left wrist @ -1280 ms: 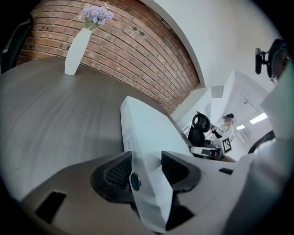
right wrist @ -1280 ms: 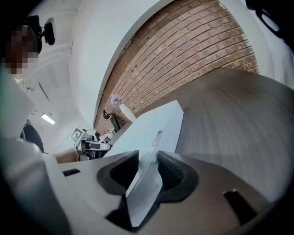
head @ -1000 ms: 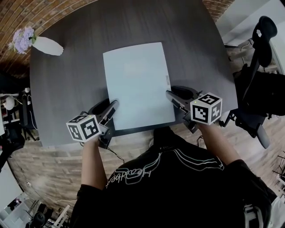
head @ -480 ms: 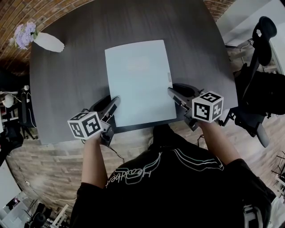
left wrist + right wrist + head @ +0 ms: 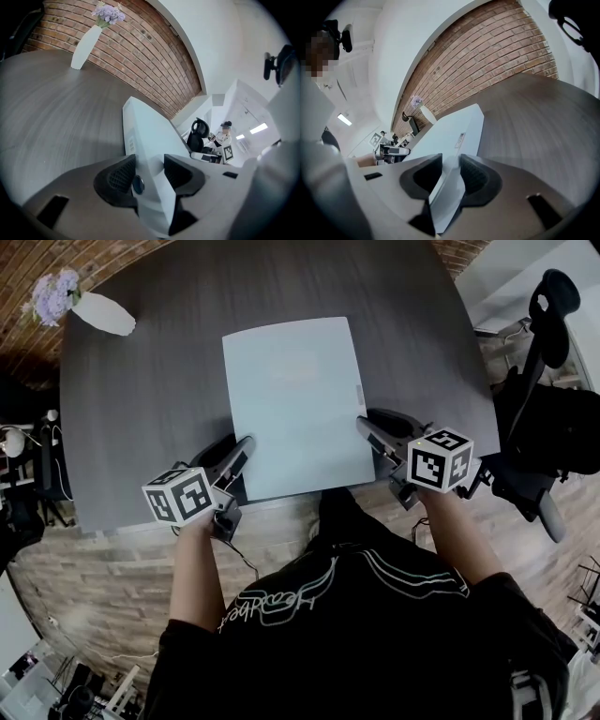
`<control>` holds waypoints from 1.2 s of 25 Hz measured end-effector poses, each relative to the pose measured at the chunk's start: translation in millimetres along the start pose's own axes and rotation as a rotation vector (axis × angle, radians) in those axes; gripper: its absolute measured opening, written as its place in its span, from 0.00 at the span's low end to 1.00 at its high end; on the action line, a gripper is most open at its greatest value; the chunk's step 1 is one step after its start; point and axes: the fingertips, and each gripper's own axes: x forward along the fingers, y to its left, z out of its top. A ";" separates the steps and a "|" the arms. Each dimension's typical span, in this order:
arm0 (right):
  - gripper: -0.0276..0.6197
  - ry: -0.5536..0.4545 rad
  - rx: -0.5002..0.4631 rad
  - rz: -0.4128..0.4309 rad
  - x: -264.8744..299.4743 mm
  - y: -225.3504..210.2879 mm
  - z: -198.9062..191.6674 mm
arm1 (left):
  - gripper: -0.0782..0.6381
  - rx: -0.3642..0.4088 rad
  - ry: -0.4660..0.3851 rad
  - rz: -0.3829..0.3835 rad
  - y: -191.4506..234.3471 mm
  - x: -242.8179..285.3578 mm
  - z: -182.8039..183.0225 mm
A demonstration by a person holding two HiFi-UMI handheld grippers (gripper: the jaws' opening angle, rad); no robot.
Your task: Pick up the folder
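A pale blue-white folder (image 5: 295, 404) lies near the front edge of the dark grey table (image 5: 150, 399). My left gripper (image 5: 246, 444) is at the folder's near left corner and is shut on it. In the left gripper view the folder (image 5: 150, 126) runs between the ribbed pads (image 5: 123, 174), with its near end raised over a shadow on the table. My right gripper (image 5: 361, 425) is shut on the near right corner. In the right gripper view the folder (image 5: 450, 129) passes between that gripper's pads (image 5: 474, 174).
A white vase with lilac flowers (image 5: 94, 313) lies at the table's far left corner. A black office chair (image 5: 553, 381) stands right of the table. The person's torso is close against the front edge. A brick wall (image 5: 140, 51) runs behind the table.
Both grippers and the folder between them have shifted slightly away from the person, up the head view. Neither grip has changed.
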 end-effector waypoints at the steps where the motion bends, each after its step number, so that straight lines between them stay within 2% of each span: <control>1: 0.20 -0.001 0.000 -0.003 -1.2 0.4 -0.4 | 0.37 -0.002 0.001 -0.003 -1.1 -0.8 -1.3; 22: 0.19 -0.010 0.018 -0.023 -8.6 8.5 -12.4 | 0.37 -0.012 0.031 -0.018 -5.0 -12.4 -20.0; 30: 0.19 -0.033 0.030 -0.034 -32.1 22.7 -43.6 | 0.37 -0.005 0.037 -0.034 -18.5 -30.2 -56.7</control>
